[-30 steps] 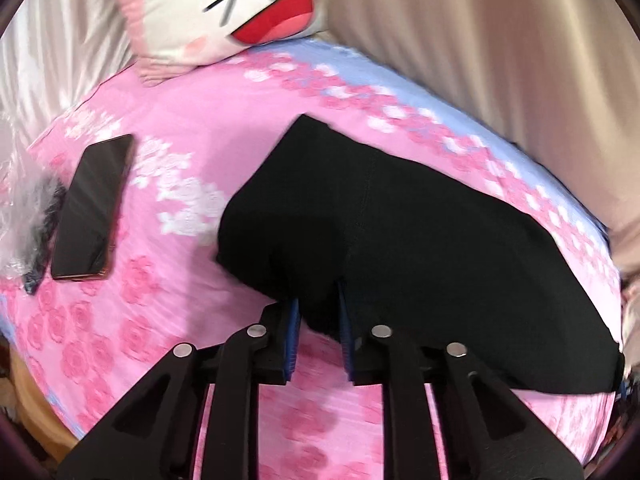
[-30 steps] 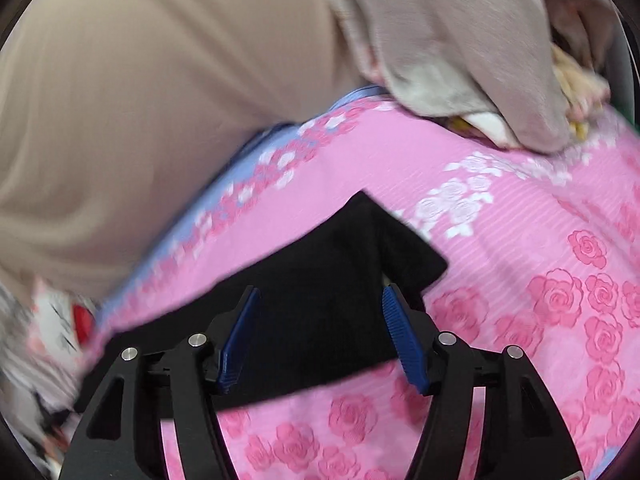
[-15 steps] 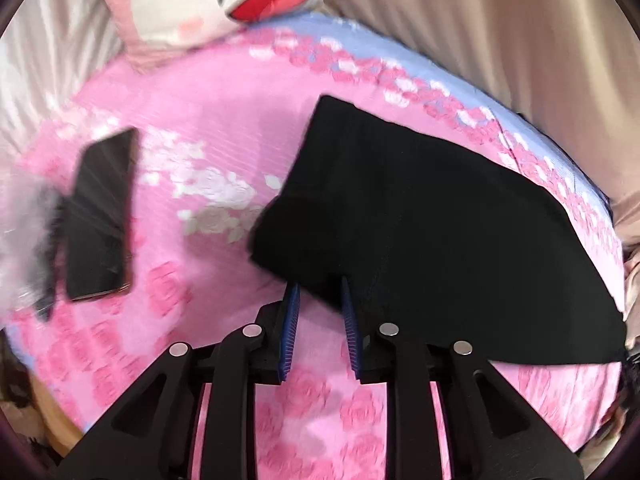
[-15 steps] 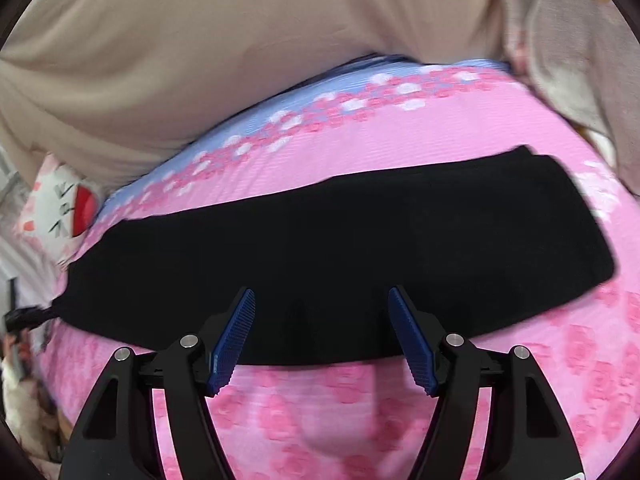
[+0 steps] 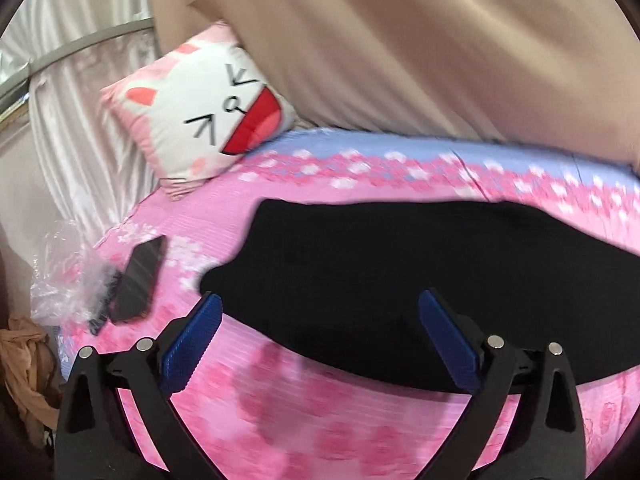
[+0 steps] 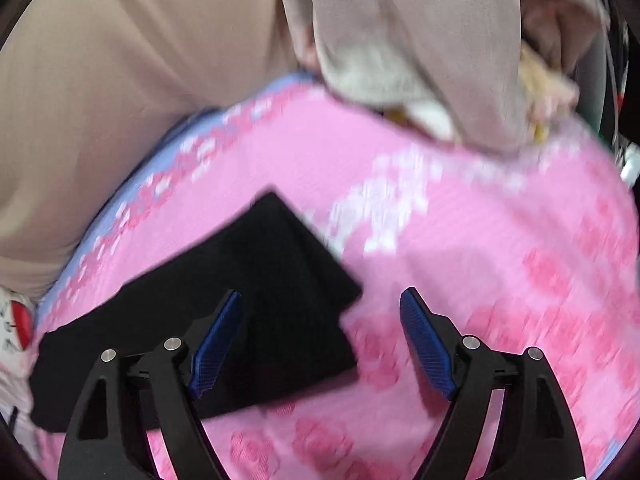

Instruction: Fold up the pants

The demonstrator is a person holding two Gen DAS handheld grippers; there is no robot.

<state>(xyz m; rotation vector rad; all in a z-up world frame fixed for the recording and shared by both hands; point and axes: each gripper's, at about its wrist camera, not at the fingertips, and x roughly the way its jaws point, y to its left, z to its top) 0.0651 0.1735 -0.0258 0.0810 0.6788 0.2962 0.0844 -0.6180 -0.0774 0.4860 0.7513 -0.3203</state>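
The jaws of both grippers stand wide apart with nothing clamped between them. The left gripper (image 5: 320, 336) has just sprung open from a near-closed pinch on the edge of the black pants (image 5: 420, 288); its blue pads (image 5: 192, 344) now hang over the near edge of the cloth without pressing on it. The right gripper (image 6: 320, 344) has also just been opening further, and its pads are clear of the fabric, one over the cloth and one over the sheet.

The pants lie flat as a long dark band across the pink rose-patterned bed sheet (image 5: 328, 420).

Only the left wrist view shows the cat-face pillow (image 5: 200, 108) in full at the head of the bed, a dark phone (image 5: 138, 280) lying on the sheet left of the pants, and crumpled clear plastic (image 5: 64, 276) just beside the phone; something dark lies at the plastic's edge, but whether it sits inside I cannot tell. Only the right wrist view shows the squared end of the pants (image 6: 288, 264) and a heap of pale clothes (image 6: 420, 60) at the far edge of the bed. A beige curtain (image 5: 420, 40) hangs behind the bed in both.

A second ago the pants were bunched in the left jaws; now they are spread out and released.
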